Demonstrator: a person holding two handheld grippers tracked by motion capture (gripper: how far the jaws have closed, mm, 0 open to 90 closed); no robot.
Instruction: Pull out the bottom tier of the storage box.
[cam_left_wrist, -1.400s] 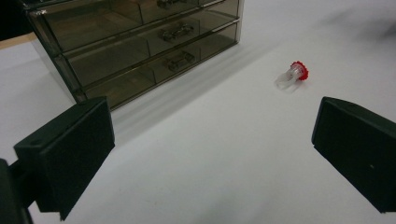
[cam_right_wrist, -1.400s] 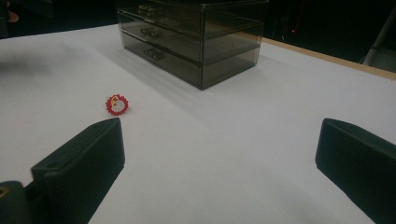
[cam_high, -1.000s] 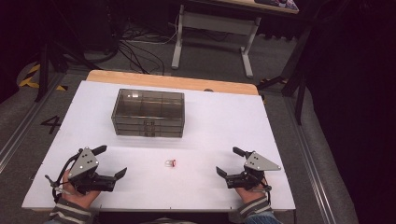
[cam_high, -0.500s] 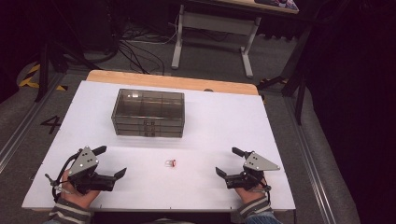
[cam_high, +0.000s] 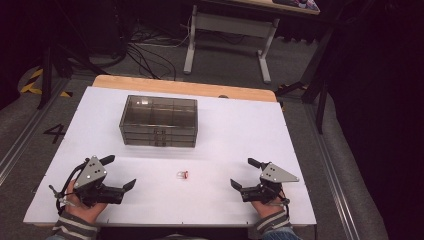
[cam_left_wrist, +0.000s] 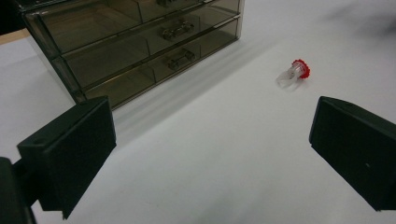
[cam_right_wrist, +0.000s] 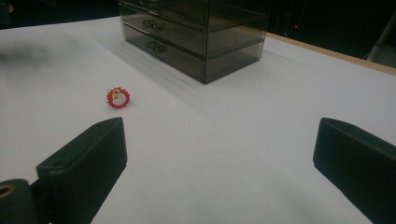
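One small clear plastic ring with a red flower top lies on the white table, between the left gripper and right gripper, both spread wide and empty. One smoky transparent three-drawer box stands beyond.

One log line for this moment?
left gripper: open, idle | right gripper: open, idle | ring: on table between them | drawers: shut

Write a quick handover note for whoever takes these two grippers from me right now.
Left gripper: open, holding nothing, resting near the table's near left edge.
Right gripper: open, holding nothing, near the right edge.
Small red-topped ring: lies loose on the table between the grippers.
Smoky drawer box: stands farther back, all drawers shut.
Done: nothing visibly.
Left: probably pick up the ring, open a drawer and put it inside.
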